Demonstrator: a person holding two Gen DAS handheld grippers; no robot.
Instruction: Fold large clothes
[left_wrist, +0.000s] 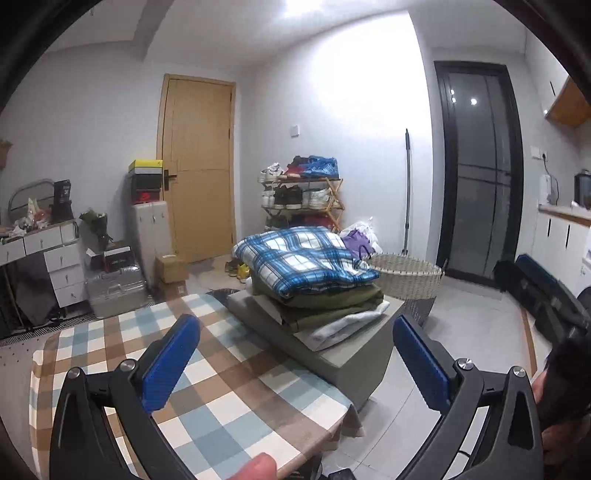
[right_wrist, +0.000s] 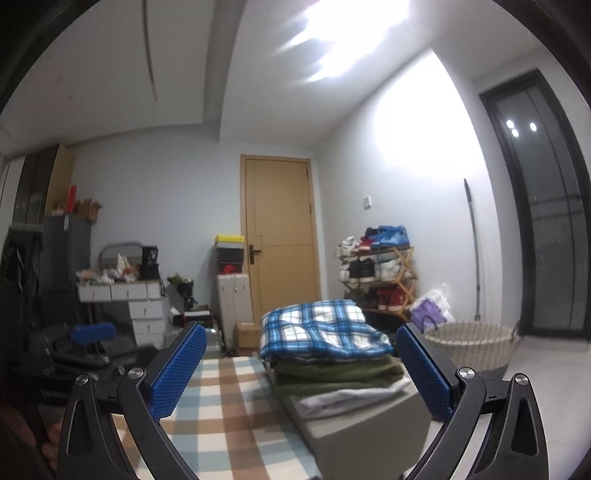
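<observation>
A stack of folded clothes rests on a grey block (left_wrist: 354, 365) beyond the checked tablecloth (left_wrist: 229, 387). A blue plaid piece (left_wrist: 303, 258) lies on top, an olive one (left_wrist: 332, 302) under it and a pale one (left_wrist: 347, 325) at the bottom. My left gripper (left_wrist: 295, 325) hovers open above the table's edge, short of the stack, with nothing between its blue pads (left_wrist: 173, 362). In the right wrist view my right gripper (right_wrist: 301, 332) is also open and empty, facing the plaid piece (right_wrist: 321, 328) and the olive layer (right_wrist: 332, 373).
A woven basket (left_wrist: 406, 275) stands on the floor right of the stack, also in the right wrist view (right_wrist: 469, 343). A shoe rack (left_wrist: 303, 195) and a wooden door (left_wrist: 199, 166) are behind. White drawers (left_wrist: 62, 266) and boxes crowd the left. A thumb (left_wrist: 258, 465) shows at the bottom.
</observation>
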